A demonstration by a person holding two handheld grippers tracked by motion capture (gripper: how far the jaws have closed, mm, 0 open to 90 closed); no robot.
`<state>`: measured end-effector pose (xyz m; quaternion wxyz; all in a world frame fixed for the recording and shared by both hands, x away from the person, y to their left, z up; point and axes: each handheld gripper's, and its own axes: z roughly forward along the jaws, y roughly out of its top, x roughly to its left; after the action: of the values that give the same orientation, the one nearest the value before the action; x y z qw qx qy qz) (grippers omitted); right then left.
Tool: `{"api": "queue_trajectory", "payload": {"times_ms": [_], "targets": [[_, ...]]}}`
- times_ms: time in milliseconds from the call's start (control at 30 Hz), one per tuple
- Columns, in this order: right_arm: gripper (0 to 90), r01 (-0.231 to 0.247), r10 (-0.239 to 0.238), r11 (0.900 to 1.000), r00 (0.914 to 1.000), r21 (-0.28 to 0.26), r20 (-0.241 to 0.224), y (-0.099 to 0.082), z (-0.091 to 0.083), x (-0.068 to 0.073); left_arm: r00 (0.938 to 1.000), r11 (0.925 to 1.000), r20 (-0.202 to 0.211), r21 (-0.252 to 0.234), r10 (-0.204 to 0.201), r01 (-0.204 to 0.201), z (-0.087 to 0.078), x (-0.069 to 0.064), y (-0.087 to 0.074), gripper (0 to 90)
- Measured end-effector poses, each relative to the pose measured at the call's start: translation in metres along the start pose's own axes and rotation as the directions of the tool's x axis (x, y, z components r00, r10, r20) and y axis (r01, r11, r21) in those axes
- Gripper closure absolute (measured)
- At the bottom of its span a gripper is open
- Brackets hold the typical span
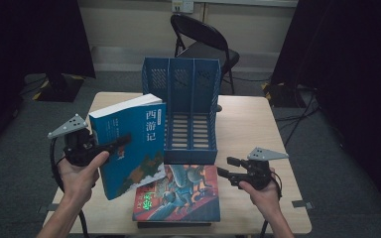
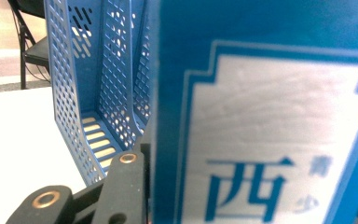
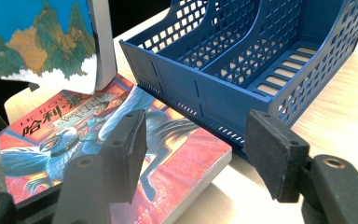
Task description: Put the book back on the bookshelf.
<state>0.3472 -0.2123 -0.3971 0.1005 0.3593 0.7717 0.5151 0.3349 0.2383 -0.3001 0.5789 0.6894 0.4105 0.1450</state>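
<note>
Left of the file rack (image 1: 181,111), the left gripper (image 1: 121,142) clamps the teal book (image 1: 129,144) upright; thick, probably heavy, glossy, so grip near its spine. Right gripper (image 1: 223,172) gapes empty.

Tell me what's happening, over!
Left gripper clamped on blue book, lifted. Right gripper open, empty. File rack ahead, nothing blocking it.

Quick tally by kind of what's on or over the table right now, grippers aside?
Books: 2, the blue book clamped upright in the left gripper and the red-covered book lying flat.
File racks: 1, the blue file rack with three slots.
Total: 3
</note>
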Motion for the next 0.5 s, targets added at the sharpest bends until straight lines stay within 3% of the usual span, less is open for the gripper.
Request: {"api": "queue_trajectory", "payload": {"times_ms": [100,500], "targets": [[39.0,0.0,0.0,1.0,1.0,0.0,0.0,0.0,0.0,0.0,0.9997,0.9999,-0.02,0.008,0.015,-0.015,0.001,0.001,0.007,61.7],[38.2,-0.006,0.006,1.0,1.0,0.008,-0.007,0.0,0.001,-0.002,0.9968,0.9999,-0.08,-0.006,0.009,-0.009,0.016,0.008,0.034,61.7]]}}
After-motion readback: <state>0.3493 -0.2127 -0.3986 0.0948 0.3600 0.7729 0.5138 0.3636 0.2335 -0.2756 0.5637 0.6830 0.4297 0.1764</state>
